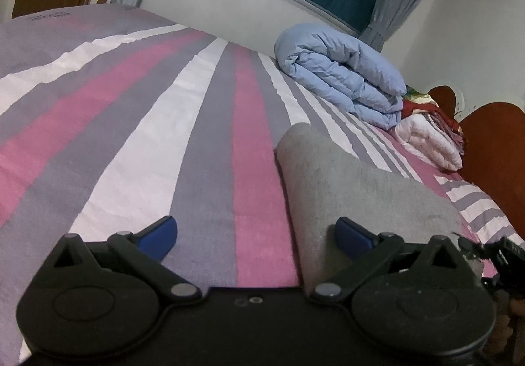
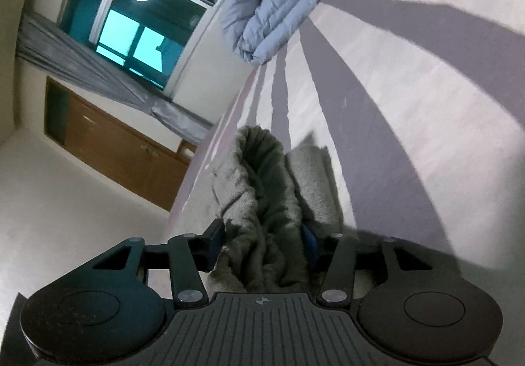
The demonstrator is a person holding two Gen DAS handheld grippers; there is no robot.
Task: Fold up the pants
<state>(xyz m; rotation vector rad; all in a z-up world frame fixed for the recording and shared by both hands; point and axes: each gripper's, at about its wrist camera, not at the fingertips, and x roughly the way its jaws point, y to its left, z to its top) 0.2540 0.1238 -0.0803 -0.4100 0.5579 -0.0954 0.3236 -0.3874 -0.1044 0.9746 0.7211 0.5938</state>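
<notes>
The grey fleece pants (image 1: 361,189) lie folded in a thick strip on the striped bed (image 1: 131,136). My left gripper (image 1: 256,234) is wide open just above the bed. Its right fingertip hovers over the near end of the pants, its left fingertip over bare sheet. In the right wrist view, which is rolled sideways, a bunched end of the pants (image 2: 262,202) fills the gap between the blue pads of my right gripper (image 2: 262,243). The jaws stand partly apart and the fabric sits loose between them, with a thin shadow beside the left pad.
A rolled pale blue duvet (image 1: 341,77) and a folded white blanket (image 1: 426,143) lie at the far right of the bed by the brown headboard (image 1: 492,152). The duvet (image 2: 279,5) also shows beyond the pants. A window wall runs behind the bed.
</notes>
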